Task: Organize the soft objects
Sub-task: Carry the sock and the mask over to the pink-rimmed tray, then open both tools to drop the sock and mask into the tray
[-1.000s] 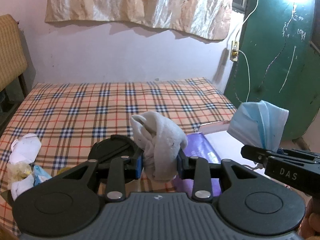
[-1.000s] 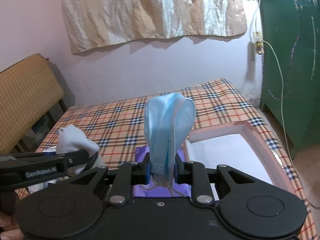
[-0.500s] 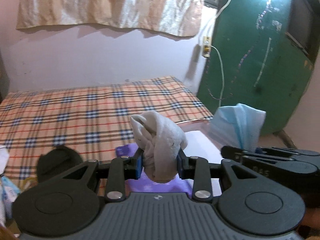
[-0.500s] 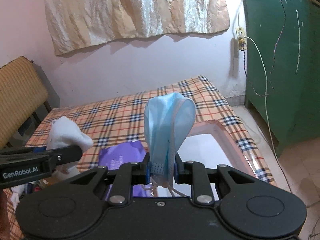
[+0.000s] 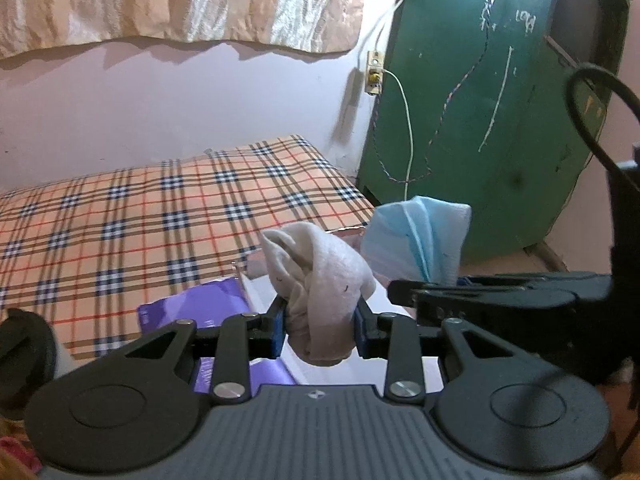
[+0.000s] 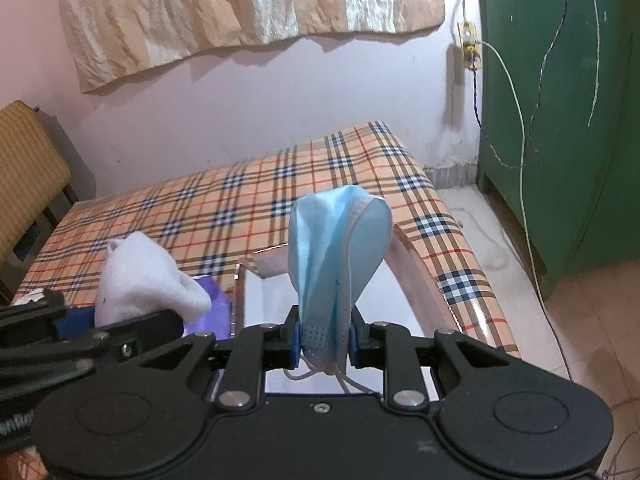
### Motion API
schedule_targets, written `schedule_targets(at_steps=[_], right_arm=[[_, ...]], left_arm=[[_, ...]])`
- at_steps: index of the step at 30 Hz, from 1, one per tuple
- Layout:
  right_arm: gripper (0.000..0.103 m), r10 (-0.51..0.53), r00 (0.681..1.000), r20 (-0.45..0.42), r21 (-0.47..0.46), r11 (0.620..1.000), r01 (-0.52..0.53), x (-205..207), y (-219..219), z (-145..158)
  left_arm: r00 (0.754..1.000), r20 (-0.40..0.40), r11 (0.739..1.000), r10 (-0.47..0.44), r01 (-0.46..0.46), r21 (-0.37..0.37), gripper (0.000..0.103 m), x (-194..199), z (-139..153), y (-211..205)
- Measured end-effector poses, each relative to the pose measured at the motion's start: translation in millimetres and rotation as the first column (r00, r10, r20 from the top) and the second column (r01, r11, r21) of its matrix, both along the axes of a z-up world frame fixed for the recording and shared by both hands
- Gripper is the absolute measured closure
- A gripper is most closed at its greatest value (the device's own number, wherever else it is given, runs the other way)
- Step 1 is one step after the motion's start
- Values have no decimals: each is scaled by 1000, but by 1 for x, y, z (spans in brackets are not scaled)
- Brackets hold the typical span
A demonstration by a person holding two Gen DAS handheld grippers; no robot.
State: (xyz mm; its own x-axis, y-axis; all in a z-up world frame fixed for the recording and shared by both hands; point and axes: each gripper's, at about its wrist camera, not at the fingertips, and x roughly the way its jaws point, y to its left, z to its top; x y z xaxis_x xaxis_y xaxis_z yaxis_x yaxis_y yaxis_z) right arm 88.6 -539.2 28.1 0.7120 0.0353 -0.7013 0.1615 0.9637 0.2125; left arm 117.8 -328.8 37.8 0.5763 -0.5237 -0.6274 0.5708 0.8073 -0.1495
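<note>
Left wrist view: left tool point(image 5: 320, 330) pinching bunched knit sock point(image 5: 320, 280), right tool point(image 6: 323, 342) pinching pleated mask point(image 6: 340, 252).

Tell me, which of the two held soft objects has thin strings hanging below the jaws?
The blue face mask, held in the right gripper: its white ear loops dangle under the pads. The white sock in the left gripper is bunched cloth without strings.

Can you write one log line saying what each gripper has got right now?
left gripper: shut on white sock | right gripper: shut on blue face mask | both above the white tray on the plaid bed
</note>
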Motion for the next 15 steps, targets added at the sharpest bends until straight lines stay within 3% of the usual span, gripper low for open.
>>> schedule_targets(at_steps=[4, 6, 7, 9, 15], right_arm=[[74, 2, 1000, -9, -3, 1000, -2, 12, -8, -4], [65, 6, 1000, -5, -9, 1000, -6, 18, -11, -5], [58, 9, 1000, -5, -14, 1000, -9, 21, -12, -5], [24, 8, 1000, -9, -33, 999, -9, 27, -14, -5], [24, -6, 1000, 8, -62, 998, 7, 21, -15, 1]], left_arm=[[1000, -5, 1000, -27, 27, -1, 66, 3, -7, -9], [999, -8, 999, -45, 45, -9, 59, 4, -9, -13], [999, -5, 999, -45, 45, -8, 49, 4, -10, -14], [999, 15, 999, -37, 37, 2, 40, 3, -12, -17], [1000, 13, 1000, -18, 18, -9, 32, 2, -9, -9]])
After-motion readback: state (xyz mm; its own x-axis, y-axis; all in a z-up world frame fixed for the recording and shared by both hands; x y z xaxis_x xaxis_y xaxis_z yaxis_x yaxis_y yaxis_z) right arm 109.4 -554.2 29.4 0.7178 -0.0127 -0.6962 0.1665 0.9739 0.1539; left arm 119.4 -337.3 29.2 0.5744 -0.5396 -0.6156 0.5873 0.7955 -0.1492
